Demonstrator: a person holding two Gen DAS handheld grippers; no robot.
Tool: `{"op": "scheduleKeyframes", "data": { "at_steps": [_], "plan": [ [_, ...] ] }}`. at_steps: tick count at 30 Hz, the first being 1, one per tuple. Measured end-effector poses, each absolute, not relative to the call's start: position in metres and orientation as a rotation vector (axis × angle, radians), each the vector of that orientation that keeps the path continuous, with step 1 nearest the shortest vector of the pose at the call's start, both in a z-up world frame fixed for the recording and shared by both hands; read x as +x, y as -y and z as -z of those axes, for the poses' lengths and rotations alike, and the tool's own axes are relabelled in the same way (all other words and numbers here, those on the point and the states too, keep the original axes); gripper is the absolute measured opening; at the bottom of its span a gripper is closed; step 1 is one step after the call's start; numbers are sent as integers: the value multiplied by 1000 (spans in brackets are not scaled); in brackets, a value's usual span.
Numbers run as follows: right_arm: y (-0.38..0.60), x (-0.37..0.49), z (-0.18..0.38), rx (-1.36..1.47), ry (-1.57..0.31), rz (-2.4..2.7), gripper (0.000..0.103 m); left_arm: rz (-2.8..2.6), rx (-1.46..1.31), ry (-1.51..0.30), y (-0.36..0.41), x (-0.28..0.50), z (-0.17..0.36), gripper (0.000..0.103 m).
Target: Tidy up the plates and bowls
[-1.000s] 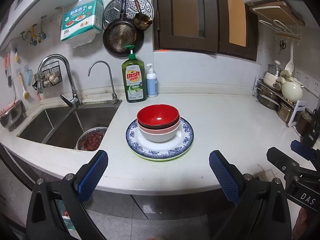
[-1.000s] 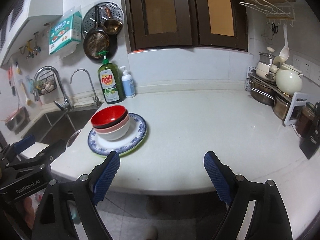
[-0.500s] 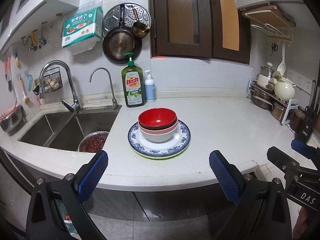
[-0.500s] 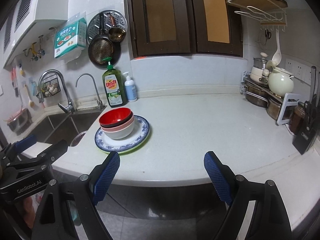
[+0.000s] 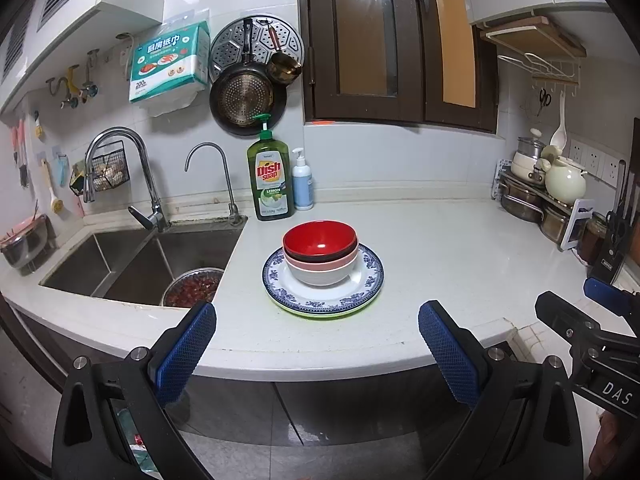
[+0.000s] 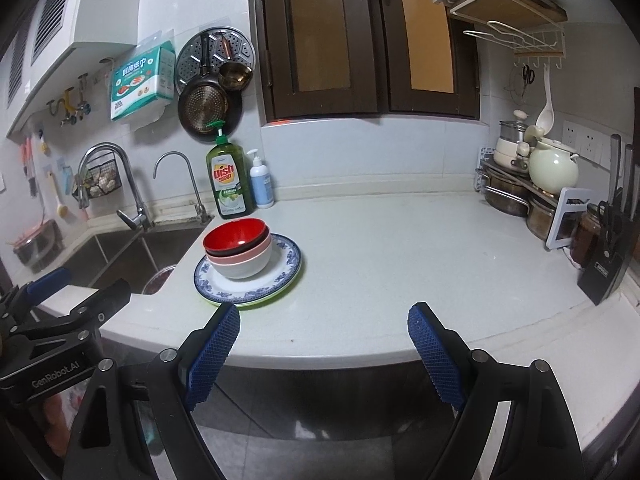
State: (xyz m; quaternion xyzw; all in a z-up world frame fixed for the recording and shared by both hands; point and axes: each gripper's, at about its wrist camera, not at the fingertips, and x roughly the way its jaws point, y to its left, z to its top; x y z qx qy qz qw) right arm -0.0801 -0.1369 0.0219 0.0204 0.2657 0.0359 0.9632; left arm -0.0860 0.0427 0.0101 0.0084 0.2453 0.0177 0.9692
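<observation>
A stack of bowls [image 5: 320, 254] [image 6: 239, 250], red one on top, then dark, pink and white, sits on a blue-patterned plate [image 5: 360, 292] [image 6: 286, 268] that rests on a green plate, on the white counter [image 5: 440, 248]. My left gripper [image 5: 316, 344] is open and empty, held back off the counter's front edge, facing the stack. My right gripper [image 6: 324, 348] is open and empty too, off the front edge, to the right of the stack. Each gripper shows at the edge of the other's view.
A steel sink [image 5: 132, 260] with a bowl of red food [image 5: 192, 290] lies left of the stack. Dish soap [image 5: 270, 176] and a pump bottle [image 5: 302, 182] stand at the back wall. Pots, a kettle [image 5: 564, 180] and a knife block [image 6: 608, 264] crowd the right end.
Both grippers have drawn back from the counter, so the stack looks smaller and farther, and more of the cabinet front below shows. Jaws stay as wide as before.
</observation>
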Motion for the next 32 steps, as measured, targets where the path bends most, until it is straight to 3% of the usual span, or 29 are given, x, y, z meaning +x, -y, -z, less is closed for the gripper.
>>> {"op": "scheduleKeyframes", "data": {
  "at_steps": [32],
  "plan": [
    [135, -85, -26, 29, -530, -86, 87, -42, 15, -489, -42, -90, -11, 103]
  ]
}}
